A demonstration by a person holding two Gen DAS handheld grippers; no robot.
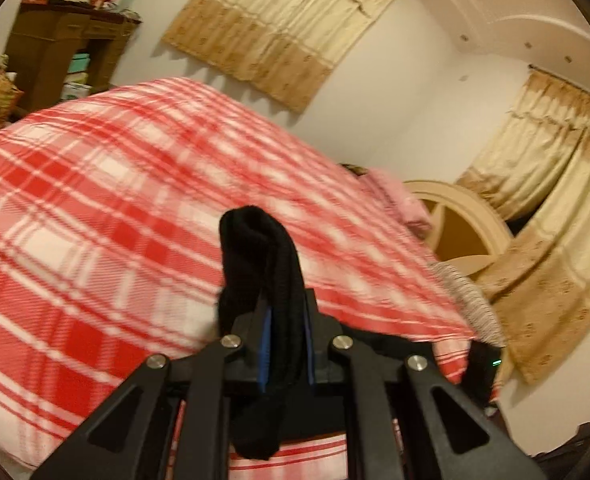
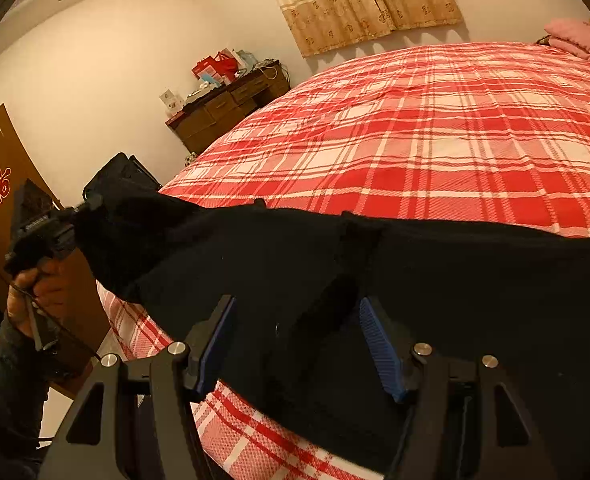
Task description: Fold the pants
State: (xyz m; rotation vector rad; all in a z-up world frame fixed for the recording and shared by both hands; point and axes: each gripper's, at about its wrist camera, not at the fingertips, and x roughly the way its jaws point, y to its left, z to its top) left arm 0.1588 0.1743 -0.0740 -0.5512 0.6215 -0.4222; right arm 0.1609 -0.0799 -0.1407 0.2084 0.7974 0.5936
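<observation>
— Well, what is seen on the largest scale?

— A bed (image 2: 435, 128) covered with a red and white checked blanket is seen; black pants (image 2: 435, 280) are spread along its near edge.

— How are the pants held?

— One end is lifted off the bed. It is clamped in the left gripper (image 1: 285, 312), whose jaws are nearly closed on a bunch of fabric. The right gripper (image 2: 297, 340) is kept wide apart over the pants; whether the cloth is pressed by its blue pads (image 2: 377, 340) cannot be told.
</observation>
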